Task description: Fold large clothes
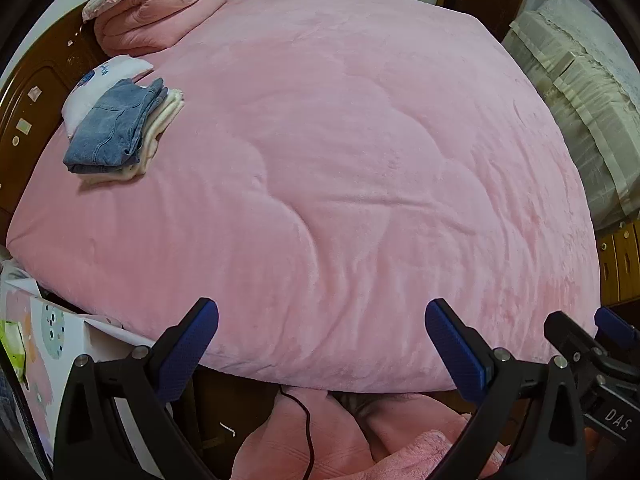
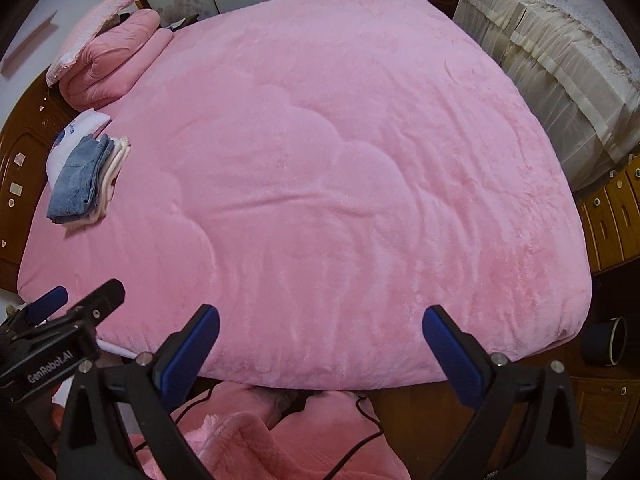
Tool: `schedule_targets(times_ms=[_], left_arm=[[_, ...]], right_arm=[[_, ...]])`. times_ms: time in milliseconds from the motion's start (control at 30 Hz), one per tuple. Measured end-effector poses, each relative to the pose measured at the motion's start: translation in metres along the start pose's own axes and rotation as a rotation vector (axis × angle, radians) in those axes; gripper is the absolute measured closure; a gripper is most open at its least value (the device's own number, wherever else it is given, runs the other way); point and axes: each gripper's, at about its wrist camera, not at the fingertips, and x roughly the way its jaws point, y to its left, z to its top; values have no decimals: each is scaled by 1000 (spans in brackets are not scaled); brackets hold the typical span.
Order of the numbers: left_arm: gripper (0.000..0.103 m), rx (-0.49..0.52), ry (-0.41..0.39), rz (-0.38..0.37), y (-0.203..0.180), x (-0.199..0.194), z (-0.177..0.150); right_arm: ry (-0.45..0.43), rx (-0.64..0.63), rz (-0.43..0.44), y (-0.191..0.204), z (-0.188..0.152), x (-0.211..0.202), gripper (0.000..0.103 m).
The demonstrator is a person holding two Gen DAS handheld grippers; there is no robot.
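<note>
Left gripper (image 1: 322,322): jaws wide, nothing betw. them; blue ribbed pads on black arms, hovering over the near edge of the bed.
Right gripper (image 2: 321,330): jaws wide, also empty; same build, just beside the left one, both aimed steeply down.
Below jaws: pink fleece garment (image 1: 304,440), rumpled, soft pile, at the nearest edge of both views, partly under the bed's overhang. Judged to be the large item to fold; not yet gripped or laid out. Shape cannot be told from the heap.
Cord (image 1: 306,428): thin black cable running across the garment.
Bed cover (image 1: 340,160): pink plush quilt w/ stitched scallop curves, shallow creases near centre; broad, flat, free work surface.
Folded stack (image 1: 120,128): far left; denim piece on top (stiff, blue, seams showing), cream knit under it, white printed piece (image 1: 100,76) behind.
Far-left corner: rolled pink quilt (image 1: 160,12), thick, w/ a frilled pillow on top.
Right side: cream pleated drape (image 1: 580,92) over furniture; wooden drawers beyond the bed's near-right corner.
Near left: printed white box (image 1: 60,344) beside the bed.
Risk 1: cord snagging, because it lies on the garment and a pinch could take both.
Risk 2: grabbing several layers at once, since thick fleece bunches and edges are hidden.
Risk 3: fabric slipping out of the pads, as pile is plush and the piece prob. heavy.
Risk 4: dragging the garment over the bed could rumple the cover or nudge the stack.
</note>
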Motion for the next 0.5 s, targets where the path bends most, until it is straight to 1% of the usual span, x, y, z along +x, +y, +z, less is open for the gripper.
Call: schedule_targets(times_ms=[167, 233, 333, 500], left_arm=[[1, 29, -15, -5, 0, -5, -3], [1, 36, -16, 6, 0, -6, -3], [1, 20, -26, 23, 4, -8, -2], [1, 21, -12, 21, 5, -5, -3]], right_arm=[[-22, 0, -2, 2, 1, -6, 0], [-19, -2, 1, 5, 1, -6, 0], [-15, -11, 4, 8, 3, -5, 0], [-10, -13, 9, 13, 3, -5, 0]])
